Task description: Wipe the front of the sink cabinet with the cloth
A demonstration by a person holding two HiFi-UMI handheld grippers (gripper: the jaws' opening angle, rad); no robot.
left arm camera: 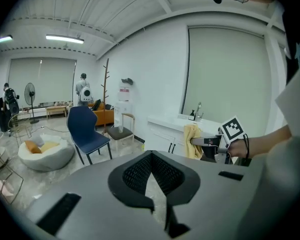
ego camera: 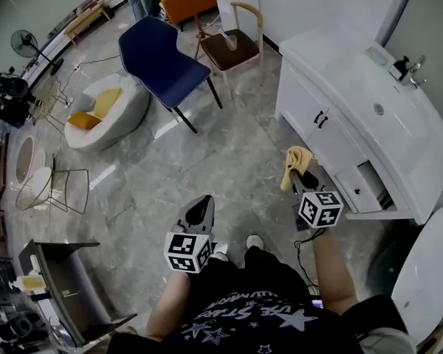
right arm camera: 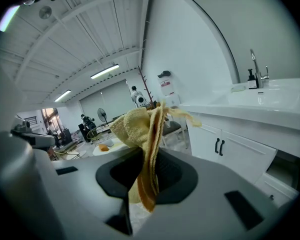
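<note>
We find the right gripper [right arm camera: 151,151] clamped on a crumpled yellow terry cloth [right arm camera: 134,128] near the white double-door sink cabinet [ego camera: 319,127]. The left gripper [left arm camera: 150,158] is closed on nothing.

Left gripper [ego camera: 204,202]: jaws together, nothing between, held forward. Right gripper [ego camera: 303,174]: jaws clamped on yellow cloth [ego camera: 294,160], forearm extended.

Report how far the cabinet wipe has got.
Done: the cloth is picked up, clamped in the right gripper's jaws. In hand: it hangs in the air short of the sink cabinet, not touching its front. Left: all the wiping. The left gripper is shut and empty.
</note>
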